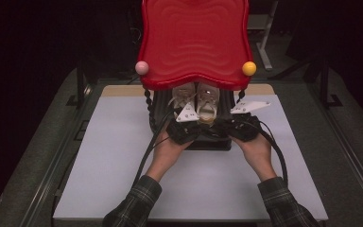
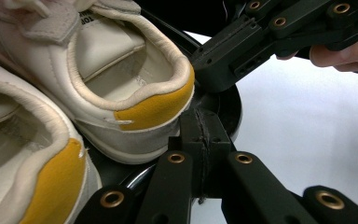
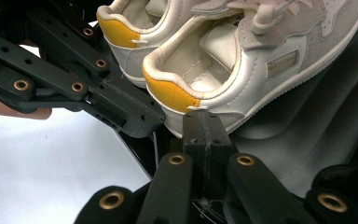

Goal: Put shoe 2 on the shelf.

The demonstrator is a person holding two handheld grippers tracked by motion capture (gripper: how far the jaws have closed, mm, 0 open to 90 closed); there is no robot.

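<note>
a glossy red tray (image 1: 194, 42) with a rippled, wavy surface carries a pale pink ball (image 1: 142, 67) at about 8 o'clock and a yellow ball (image 1: 249, 68) at 4 o'clock. the two shoes (image 2: 121, 79) are off-white and cream with mustard-yellow heel patches. both grippers are black with brass-coloured rivets, the table top (image 1: 113, 161) is pale grey, and the sleeves (image 1: 134, 203) are dark green plaid.

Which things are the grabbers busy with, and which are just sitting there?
Busy with:
- pair of small white sneakers with yellow heel patches
- left gripper, fingers closed by the heels
- right gripper, fingers closed too
- black shelf under the sneakers

Just there:
- wavy red plastic top
- pink ball
- yellow ball
- white table mat
</note>
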